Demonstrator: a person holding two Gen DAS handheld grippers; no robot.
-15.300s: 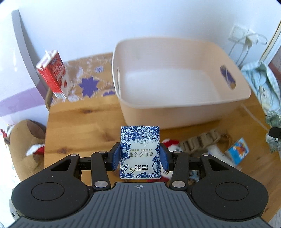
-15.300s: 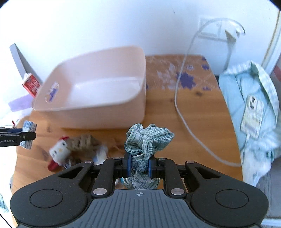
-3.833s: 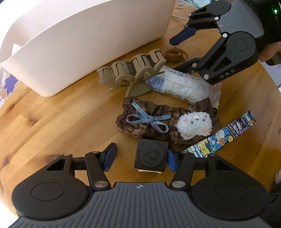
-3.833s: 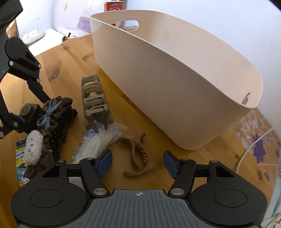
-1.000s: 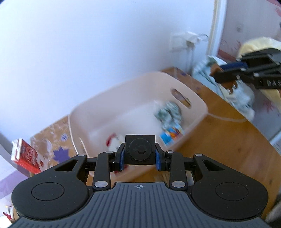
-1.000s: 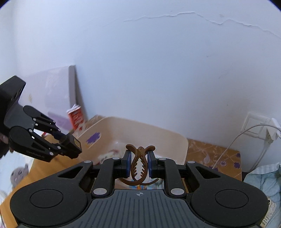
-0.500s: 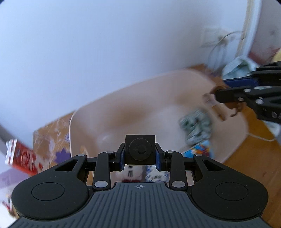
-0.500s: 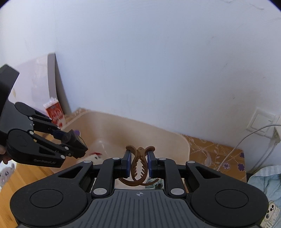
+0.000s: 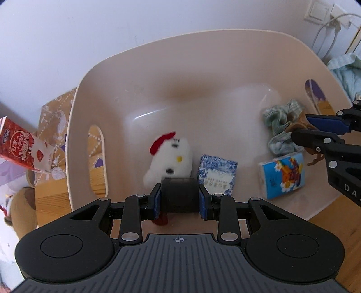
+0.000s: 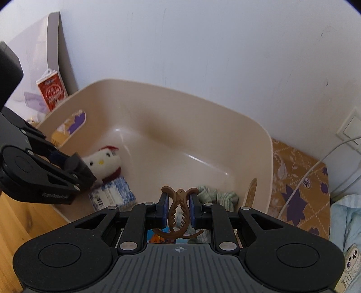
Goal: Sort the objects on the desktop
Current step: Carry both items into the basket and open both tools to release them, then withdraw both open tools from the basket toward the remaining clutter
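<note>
My left gripper [image 9: 179, 198] is shut on a black square box [image 9: 179, 197] and holds it above the near side of the beige bin [image 9: 203, 47]. My right gripper [image 10: 179, 210] is shut on a brown hair claw clip [image 10: 179, 214] above the bin's [image 10: 203, 108] right end. In the bin lie a white plush toy with a red bow [image 9: 169, 155], a blue-patterned tissue pack [image 9: 216, 178], a cartoon tissue pack [image 9: 283, 174] and a green checked scrunchie [image 9: 282, 126]. The right gripper shows at the right edge of the left wrist view [image 9: 315, 128].
A red carton [image 9: 20, 146] stands left of the bin on a patterned cloth [image 10: 297, 187]. A brown plush [image 9: 20, 209] sits at the table's left edge. A white cable [image 10: 311, 171], a wall socket [image 9: 320, 10] and light blue cloth [image 9: 347, 72] are to the right.
Both grippers have moved forward and down over the bin, so its inside now fills both views. Each still holds its object.
</note>
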